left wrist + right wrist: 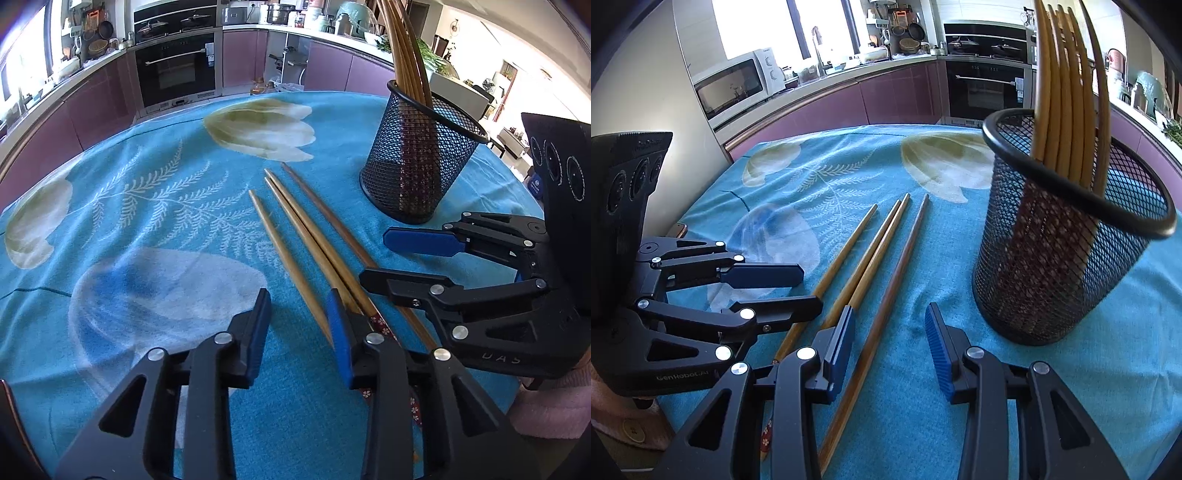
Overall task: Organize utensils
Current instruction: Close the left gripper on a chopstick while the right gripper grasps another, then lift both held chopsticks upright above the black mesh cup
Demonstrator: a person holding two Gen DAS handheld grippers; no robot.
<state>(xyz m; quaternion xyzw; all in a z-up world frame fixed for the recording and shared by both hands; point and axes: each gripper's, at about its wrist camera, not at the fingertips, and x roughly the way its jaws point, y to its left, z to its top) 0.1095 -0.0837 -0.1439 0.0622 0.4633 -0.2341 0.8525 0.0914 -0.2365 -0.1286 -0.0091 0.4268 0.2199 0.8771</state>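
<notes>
Between the near edge and the middle of the table: left gripper (299,325), jaws apart, nothing clamped. Right-hand blue pad (338,332) set close over the near ends of the middle pair of chopsticks; contact cannot be confirmed. Left-hand pad over bare cloth. Leftmost chopstick (288,262) running up between the two pads.

Just to the right: right gripper (894,350), jaws likewise apart, nothing clamped. Left-hand pad (842,347) over the near part of the middle pair (875,247); darker rightmost chopstick (886,295) passing between the pads. Seen from the left wrist, same gripper (406,258) lying sideways, fingers pointing left, lower finger across the near part of the darker chopstick (325,210).

Four loose chopsticks in all, flat on the cloth, roughly parallel, tips pointing far. Middle pair touching along their length; outer two slightly apart from them. Red floral pattern visible on the near ends (384,325).

Far right of the loose four: black mesh holder (424,158), upright on the cloth, apart from them. Several more chopsticks (402,48) standing inside, leaning against the rim. Same holder (1067,236) near the right gripper, not touching.

Underneath: blue tablecloth (166,221) with pale tulip and fern print. Beyond the table: purple cabinets (240,55), built-in oven (173,70), microwave (735,85).
</notes>
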